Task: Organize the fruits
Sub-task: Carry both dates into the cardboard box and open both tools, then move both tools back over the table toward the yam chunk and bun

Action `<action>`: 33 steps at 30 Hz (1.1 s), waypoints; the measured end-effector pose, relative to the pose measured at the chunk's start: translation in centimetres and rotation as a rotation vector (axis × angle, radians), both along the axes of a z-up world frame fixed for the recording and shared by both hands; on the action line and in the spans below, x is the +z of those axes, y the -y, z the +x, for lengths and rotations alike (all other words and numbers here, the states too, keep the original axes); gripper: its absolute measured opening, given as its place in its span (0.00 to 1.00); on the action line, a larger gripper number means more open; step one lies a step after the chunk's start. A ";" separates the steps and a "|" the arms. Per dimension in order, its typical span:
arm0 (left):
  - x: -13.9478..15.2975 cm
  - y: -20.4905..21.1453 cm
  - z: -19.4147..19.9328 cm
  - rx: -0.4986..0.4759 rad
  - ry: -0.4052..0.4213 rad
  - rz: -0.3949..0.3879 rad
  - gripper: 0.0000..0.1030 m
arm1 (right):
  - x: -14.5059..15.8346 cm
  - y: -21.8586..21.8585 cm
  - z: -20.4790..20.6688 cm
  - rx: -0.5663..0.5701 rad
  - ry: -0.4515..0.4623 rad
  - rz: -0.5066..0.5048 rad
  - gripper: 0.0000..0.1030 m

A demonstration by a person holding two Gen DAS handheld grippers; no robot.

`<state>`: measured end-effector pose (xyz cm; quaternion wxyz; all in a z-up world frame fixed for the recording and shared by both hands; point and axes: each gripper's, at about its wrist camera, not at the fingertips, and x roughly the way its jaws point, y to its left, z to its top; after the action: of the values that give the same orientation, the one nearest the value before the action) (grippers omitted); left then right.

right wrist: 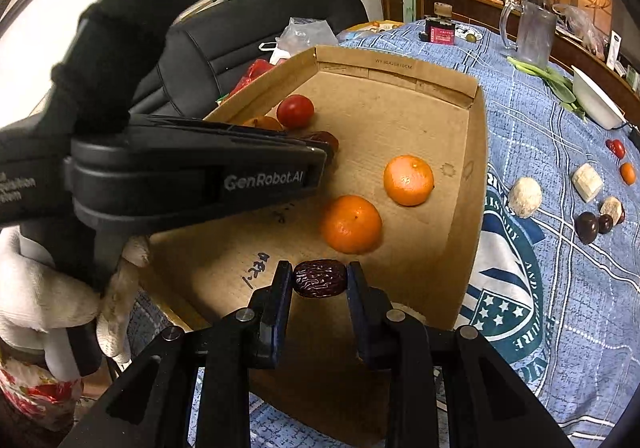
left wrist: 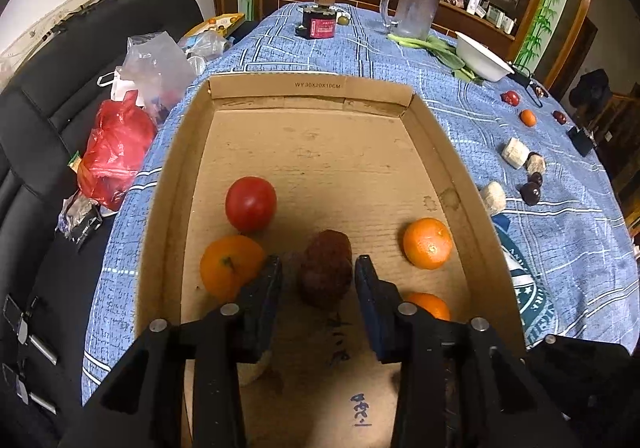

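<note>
The wrinkled date [right wrist: 320, 279] is sitting pinched end to end between the right gripper [right wrist: 319, 282] pads, hanging over the near part of the cardboard box [right wrist: 460, 208]. It is looking small, light and leathery, with a slightly soft skin that should be giving a little under pressure; holding it across its length, as now, seems secure, though a hard squeeze might dent it.

Further in, the left gripper [left wrist: 318, 276] is reaching down into the box with its fingers parted on either side of a brown date [left wrist: 326, 272] lying on the box floor; the pads are not pressing on it, so that fruit appears released. To the left of that gripper an orange [left wrist: 230, 266] and a red tomato [left wrist: 251, 203] are resting close together. To the right, two more oranges [left wrist: 427, 243] are lying apart, one near, one farther.

Outside the box, on the blue tablecloth [left wrist: 560, 248] at right, several small dark fruits [left wrist: 531, 190], pale lumps [left wrist: 516, 152] and a small orange [left wrist: 528, 117] are waiting. A white bowl [left wrist: 482, 56] and a glass jug [left wrist: 412, 10] are standing at the far end.
</note>
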<state>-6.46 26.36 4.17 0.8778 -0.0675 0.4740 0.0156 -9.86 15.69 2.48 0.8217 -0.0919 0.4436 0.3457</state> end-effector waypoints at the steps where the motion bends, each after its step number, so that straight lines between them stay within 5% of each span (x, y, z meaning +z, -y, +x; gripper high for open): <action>1: 0.3 -0.1 -0.2 0.004 0.007 -0.005 0.42 | 0.0 0.0 0.0 -0.002 0.000 0.004 0.30; 4: 1.3 -0.3 -0.9 0.015 0.032 -0.016 0.52 | 0.1 0.1 0.1 -0.006 -0.012 0.021 0.32; 8: 2.7 -0.4 -2.4 0.036 0.066 -0.030 0.58 | 0.6 0.5 -0.2 -0.014 0.002 0.043 0.50; 15: 5.4 -0.9 -6.8 0.055 0.186 -0.146 0.68 | 2.1 2.5 -1.8 -0.045 0.035 0.097 0.50; 33: 6.8 6.9 -9.6 -0.027 0.205 -0.148 0.77 | 3.5 19.3 -2.2 -0.438 0.029 0.302 0.64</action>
<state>-16.04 19.46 10.94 0.9144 -0.1269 0.3824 -0.0382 -12.07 -3.60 5.97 0.8875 0.1251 0.3845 0.2208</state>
